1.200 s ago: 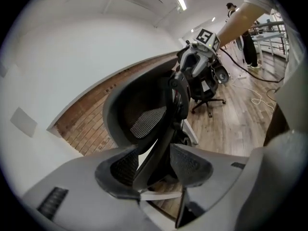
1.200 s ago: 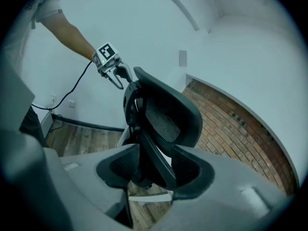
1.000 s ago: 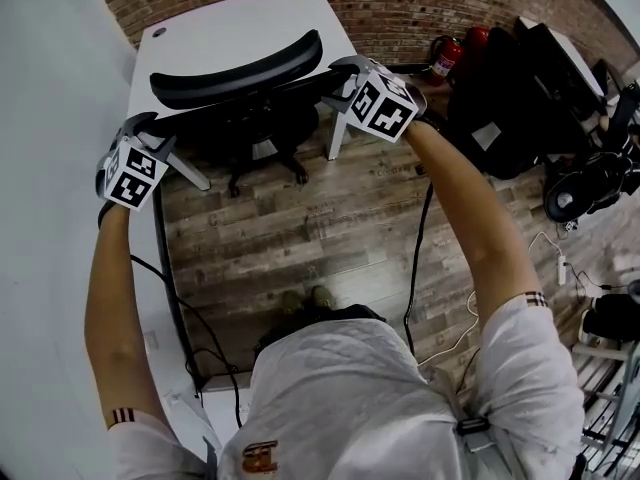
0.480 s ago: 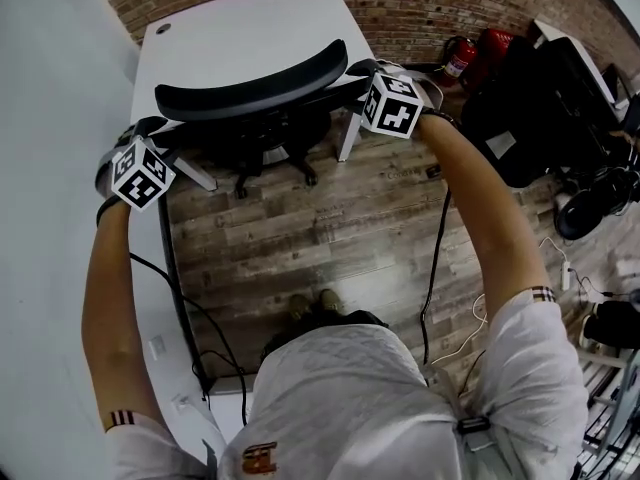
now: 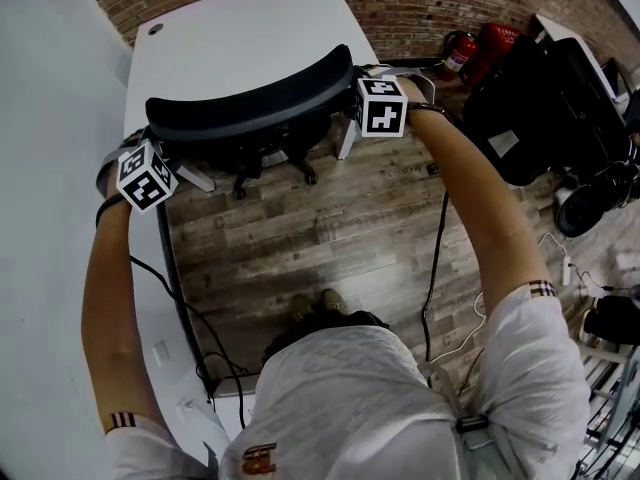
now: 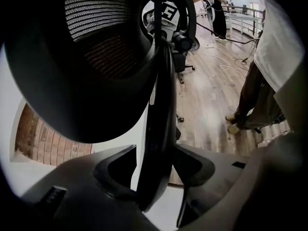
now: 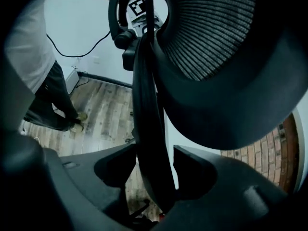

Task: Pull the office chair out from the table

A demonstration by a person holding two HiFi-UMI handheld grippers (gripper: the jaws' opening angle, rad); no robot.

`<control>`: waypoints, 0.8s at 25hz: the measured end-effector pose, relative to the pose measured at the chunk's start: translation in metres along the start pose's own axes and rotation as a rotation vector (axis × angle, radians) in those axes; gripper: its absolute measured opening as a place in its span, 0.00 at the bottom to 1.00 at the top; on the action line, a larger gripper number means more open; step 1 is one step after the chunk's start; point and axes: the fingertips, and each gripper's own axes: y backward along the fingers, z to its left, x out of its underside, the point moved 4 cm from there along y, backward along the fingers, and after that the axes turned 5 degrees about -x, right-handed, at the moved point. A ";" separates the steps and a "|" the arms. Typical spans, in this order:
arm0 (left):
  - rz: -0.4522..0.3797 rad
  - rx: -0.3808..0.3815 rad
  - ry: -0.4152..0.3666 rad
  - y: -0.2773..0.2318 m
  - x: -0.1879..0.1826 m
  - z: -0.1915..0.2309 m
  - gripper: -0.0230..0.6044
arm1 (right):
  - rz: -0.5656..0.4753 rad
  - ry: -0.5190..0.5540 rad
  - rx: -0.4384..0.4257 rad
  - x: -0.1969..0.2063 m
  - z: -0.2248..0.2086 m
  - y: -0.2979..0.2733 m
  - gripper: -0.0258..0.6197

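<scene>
The office chair (image 5: 250,98) stands in the upper centre of the head view. Its base is at the near edge of the white desk (image 5: 240,28) and its curved backrest faces the person, so the pull has not yet begun; the step in hand looks like taking hold of the backrest at both ends. The left claw (image 6: 155,150) straddles the backrest's dark side rim; in its own view the rim runs up between the jaws with a strip of light on one side, so the jaws stand apart and pinch nothing. The right claw (image 7: 154,150) does the same at the backrest's other end. Its jaws have just been opening and stand wide, and the rim passes between them with a pale gap beside one jaw. To do this well, I judge that both claws should settle deeper over the rim, so the frame takes the load rather than the mesh (image 7: 211,32), and then close firmly and evenly before any pull. The two holds look roughly level with each other, which should keep the chair from swivelling. The pull should run straight toward the lower part of the head view across the wooden floor (image 5: 300,228), low and steady, so the castors (image 5: 270,173) roll. The desk leg (image 5: 343,140) beside the base and the cable (image 5: 436,248) at the right could snag.
</scene>
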 end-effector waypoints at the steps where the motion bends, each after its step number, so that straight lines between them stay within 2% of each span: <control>1: 0.002 0.006 -0.005 -0.003 0.000 0.000 0.40 | 0.002 0.003 -0.006 0.000 0.000 -0.003 0.41; 9: 0.008 0.033 -0.027 -0.022 -0.003 0.000 0.39 | 0.003 0.019 -0.037 -0.005 -0.004 -0.021 0.41; 11: 0.009 0.036 -0.027 -0.025 -0.004 -0.001 0.39 | -0.001 0.029 -0.035 -0.005 -0.005 -0.021 0.38; 15: -0.001 0.025 -0.047 -0.021 -0.008 0.001 0.33 | -0.013 0.055 -0.016 -0.004 -0.006 -0.021 0.31; 20: 0.011 0.038 -0.090 -0.021 -0.006 -0.006 0.21 | -0.015 0.094 -0.015 -0.003 0.001 -0.021 0.22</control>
